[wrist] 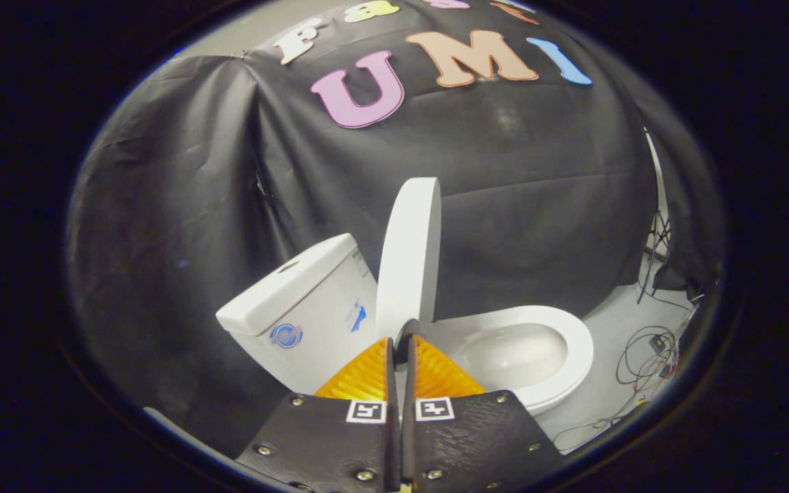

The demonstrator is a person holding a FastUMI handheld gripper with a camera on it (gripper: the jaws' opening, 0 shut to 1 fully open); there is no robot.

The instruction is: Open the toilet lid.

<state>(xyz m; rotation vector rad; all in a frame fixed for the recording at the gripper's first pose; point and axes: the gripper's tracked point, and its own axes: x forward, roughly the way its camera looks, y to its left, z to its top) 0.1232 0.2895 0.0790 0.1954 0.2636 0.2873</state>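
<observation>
Two fingers of gripper [400, 340] pressed together, holding nothing, w/ raised toilet lid [408, 257] upright just ahead.

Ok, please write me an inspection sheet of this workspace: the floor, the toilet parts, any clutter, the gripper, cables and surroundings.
Surface: pale grey floor under the toilet.
Job's things: white plastic toilet lid raised, standing nearly upright beside the white ceramic tank; white oval seat down, bowl exposed.
Clutter: nothing seen on the toilet.
Gripper: gripper fingers close together, tips just before the lid's lower end near the hinge; whether they press on anything cannot be told.
Cables: thin black cables looped loosely on the floor beyond the seat.
Surroundings: black cloth wall behind; dark stand legs at its far side.
</observation>
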